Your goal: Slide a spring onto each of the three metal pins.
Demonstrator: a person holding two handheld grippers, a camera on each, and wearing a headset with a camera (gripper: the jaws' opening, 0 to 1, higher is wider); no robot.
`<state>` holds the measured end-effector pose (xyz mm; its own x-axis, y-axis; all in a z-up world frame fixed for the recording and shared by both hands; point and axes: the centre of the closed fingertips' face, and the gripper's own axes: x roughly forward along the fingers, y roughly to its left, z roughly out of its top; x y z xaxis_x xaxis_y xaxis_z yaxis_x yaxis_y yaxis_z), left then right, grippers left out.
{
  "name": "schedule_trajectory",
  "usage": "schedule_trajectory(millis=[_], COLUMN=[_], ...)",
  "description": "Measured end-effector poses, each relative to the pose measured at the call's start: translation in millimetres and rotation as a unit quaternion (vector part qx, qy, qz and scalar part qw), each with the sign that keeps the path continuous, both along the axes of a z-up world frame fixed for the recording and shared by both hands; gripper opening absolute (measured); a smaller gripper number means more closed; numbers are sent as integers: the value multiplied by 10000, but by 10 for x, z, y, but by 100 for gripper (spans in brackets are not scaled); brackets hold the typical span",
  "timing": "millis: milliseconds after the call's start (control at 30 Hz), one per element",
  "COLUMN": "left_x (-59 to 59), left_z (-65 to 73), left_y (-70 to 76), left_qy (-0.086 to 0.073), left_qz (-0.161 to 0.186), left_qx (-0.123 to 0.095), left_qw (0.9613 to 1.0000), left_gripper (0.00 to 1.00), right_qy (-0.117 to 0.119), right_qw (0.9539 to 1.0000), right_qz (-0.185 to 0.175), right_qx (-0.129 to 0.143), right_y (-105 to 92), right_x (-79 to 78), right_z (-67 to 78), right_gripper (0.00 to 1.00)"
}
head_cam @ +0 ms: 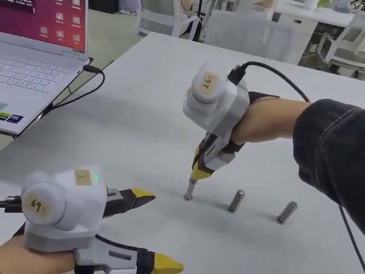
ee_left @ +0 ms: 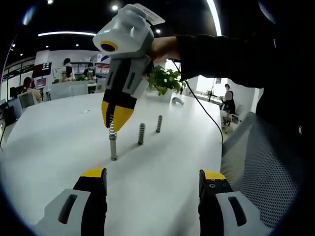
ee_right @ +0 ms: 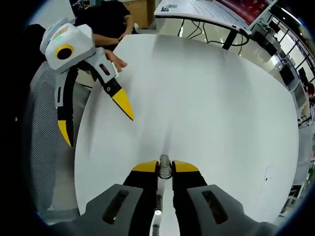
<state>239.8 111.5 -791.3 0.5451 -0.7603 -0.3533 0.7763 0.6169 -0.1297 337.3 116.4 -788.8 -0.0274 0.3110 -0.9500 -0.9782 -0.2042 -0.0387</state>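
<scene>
A bare metal pin [head_cam: 189, 191] stands upright on the white table [head_cam: 142, 120]. Just above it my right gripper [head_cam: 199, 173] points down, shut on a spring [ee_left: 112, 130] whose lower end sits over the pin's top [ee_left: 113, 147]. In the right gripper view the spring [ee_right: 166, 168] is pinched between the yellow tips [ee_right: 166, 164]. To the right stand two pins that each carry a spring [head_cam: 236, 201] [head_cam: 287, 212]. My left gripper [head_cam: 162, 231] hovers open at the lower left with nothing between its jaws [ee_left: 152, 174].
An open laptop [head_cam: 34, 57] sits at the table's far left with a black cable [head_cam: 85, 91] trailing from it. Office chairs [head_cam: 171, 20] and desks stand beyond the far edge. A person's dark sleeve [head_cam: 333, 148] comes in from the right.
</scene>
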Motion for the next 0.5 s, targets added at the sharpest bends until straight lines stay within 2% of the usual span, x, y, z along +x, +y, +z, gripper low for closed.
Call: schedule_trajectory(millis=[500], left_x=[10], left_z=[-8], left_y=[9], left_qy=[19], left_qz=[14], left_qx=[-27], left_qw=[10000], left_gripper=[72], right_qy=[90], right_qw=[9999], right_qz=[-70], right_qx=[-97], right_y=[10], right_x=[14], right_z=[-194], right_gripper=[8])
